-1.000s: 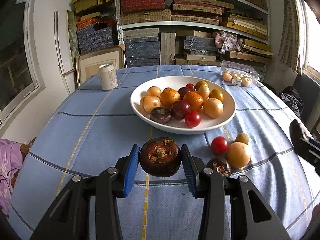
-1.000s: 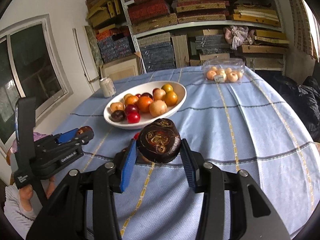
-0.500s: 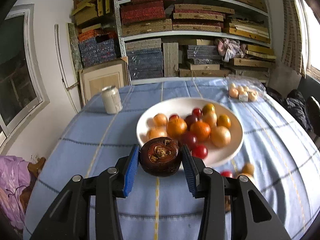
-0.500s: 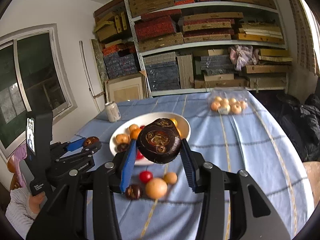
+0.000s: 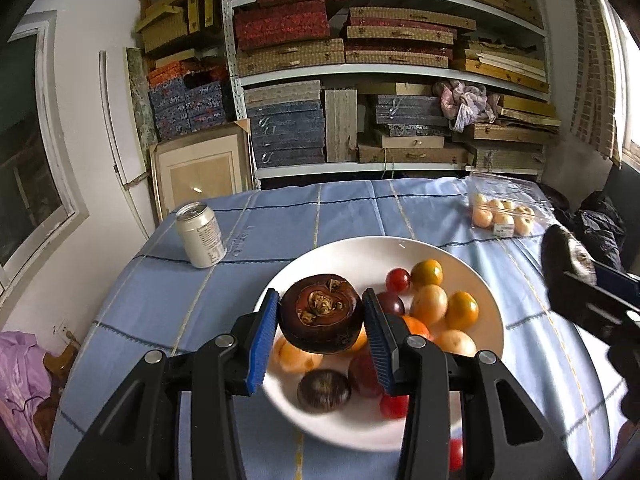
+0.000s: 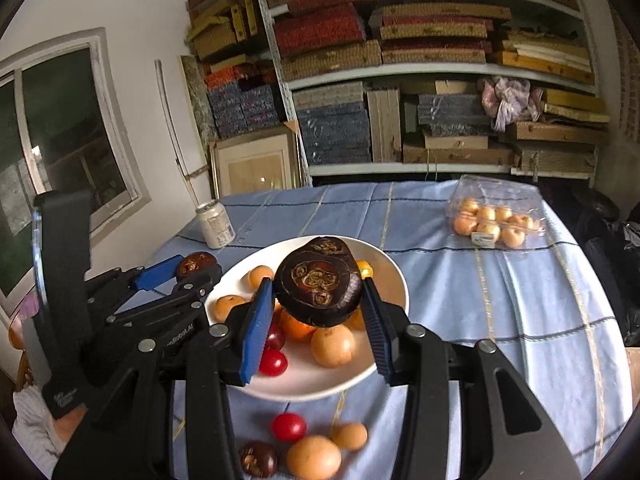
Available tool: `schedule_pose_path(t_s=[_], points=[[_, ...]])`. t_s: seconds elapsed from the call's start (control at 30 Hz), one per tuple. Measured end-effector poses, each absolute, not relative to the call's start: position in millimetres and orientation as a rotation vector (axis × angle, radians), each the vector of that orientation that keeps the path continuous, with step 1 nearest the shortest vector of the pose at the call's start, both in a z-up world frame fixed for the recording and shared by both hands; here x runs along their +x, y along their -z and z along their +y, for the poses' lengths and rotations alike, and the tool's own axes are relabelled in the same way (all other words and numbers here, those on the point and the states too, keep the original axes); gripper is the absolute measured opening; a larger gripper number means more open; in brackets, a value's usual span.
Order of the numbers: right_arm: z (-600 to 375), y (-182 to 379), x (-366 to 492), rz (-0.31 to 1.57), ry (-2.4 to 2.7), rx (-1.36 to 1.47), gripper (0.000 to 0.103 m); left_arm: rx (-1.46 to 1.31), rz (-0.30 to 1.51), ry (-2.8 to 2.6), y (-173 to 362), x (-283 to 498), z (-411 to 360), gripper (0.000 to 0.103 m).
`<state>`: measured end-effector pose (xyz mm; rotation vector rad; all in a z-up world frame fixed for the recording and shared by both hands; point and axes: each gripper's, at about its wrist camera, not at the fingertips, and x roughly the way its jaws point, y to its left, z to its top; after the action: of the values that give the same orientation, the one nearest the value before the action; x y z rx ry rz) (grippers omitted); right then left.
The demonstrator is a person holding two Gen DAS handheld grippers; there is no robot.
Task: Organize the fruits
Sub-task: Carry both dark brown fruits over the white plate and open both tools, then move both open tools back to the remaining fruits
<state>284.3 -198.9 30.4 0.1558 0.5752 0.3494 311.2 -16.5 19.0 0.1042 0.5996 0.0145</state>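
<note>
A: Left wrist view: left tongs [image 5: 321, 314] clamped on a dark mangosteen [image 5: 320, 312], blue pads pressed to both its sides, held over the near left part of the white bowl [image 5: 360, 248].
B: In the bowl?
A: Oranges, red and yellow tomatoes, dark plums, another mangosteen [image 5: 324, 391] at the near rim.
B: Right wrist view?
A: Right tongs [image 6: 318, 298] likewise shut on a second dark fruit [image 6: 319, 286], cut-like patterned face up, above the bowl's middle. Left tongs seen at the left, beside the bowl's rim, fruit between the pads.
B: Loose on the table [image 6: 500, 300]?
A: Near the front edge, four pieces close together: red tomato [image 6: 289, 426], big orange [image 6: 314, 457], small orange [image 6: 350, 436], dark mangosteen [image 6: 258, 459].
B: Elsewhere?
A: Can [image 5: 201, 235] at far left, clear box [image 5: 502, 210] of pale fruit at far right, well apart from the bowl.
</note>
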Motion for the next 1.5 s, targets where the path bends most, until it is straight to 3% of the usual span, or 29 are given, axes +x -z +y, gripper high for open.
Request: schedule_pose_path(t_s=[0.23,1.23,1.4,1.5], points=[[-185.3,-7.2,338.3,0.661,-0.344,0.150,0.043,0.055,0.648,-0.028,-3.7,345.6,-6.5,0.043],[-173.5,35.0,355.8,0.736,-0.358,0.085,0.044,0.069,0.724,-0.005,33.7,375.1,-3.3,0.043],[-172.9,30.8,353.1,0.712,-0.360,0.088,0.057,0.087,0.679,-0.027,26.9,369.0,-5.4,0.073],[-175.8,23.2,349.2,0.689,-0.358,0.101,0.057,0.087,0.673,-0.022,22.0,366.8,-6.5,0.075]])
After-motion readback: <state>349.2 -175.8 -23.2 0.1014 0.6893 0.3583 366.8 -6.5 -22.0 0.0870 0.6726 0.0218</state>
